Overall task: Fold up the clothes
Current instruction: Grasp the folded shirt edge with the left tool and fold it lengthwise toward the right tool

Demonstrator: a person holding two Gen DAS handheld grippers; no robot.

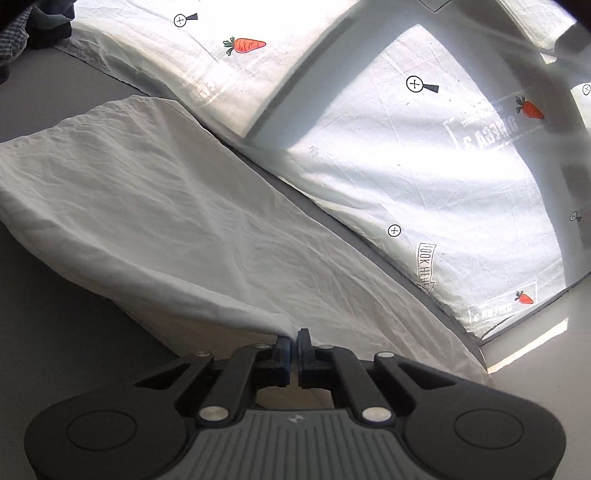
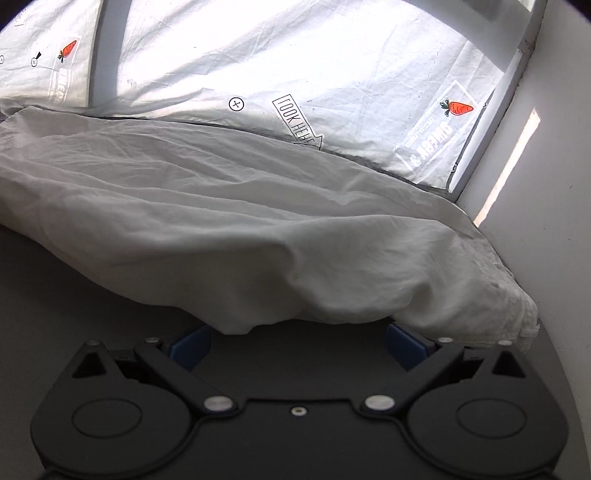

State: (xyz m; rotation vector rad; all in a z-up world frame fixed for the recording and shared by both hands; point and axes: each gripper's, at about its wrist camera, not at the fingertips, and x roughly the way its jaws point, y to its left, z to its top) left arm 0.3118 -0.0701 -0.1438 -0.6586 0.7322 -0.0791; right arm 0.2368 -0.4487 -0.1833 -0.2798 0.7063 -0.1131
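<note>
On the grey table (image 1: 55,369) lay the white garment (image 1: 177,206), below a carrot-printed curtain (image 1: 424,155). My left gripper (image 1: 294,341) was pinched tight on its near edge, lifting it. My right gripper (image 2: 299,338) stood wide open, holding nothing, against the hem.

We've got open grey tabletop (image 1: 55,110) on the left of the white garment (image 1: 166,206), bare and free to pass. Ahead, the printed curtain (image 1: 424,166) closes off the far edge just behind the cloth. A dark clothes pile (image 1: 33,26) blocks the far left corner. On our right, the white wall (image 2: 546,221) stands just beside the garment's bunched end (image 2: 498,302), leaving only a thin gap.
</note>
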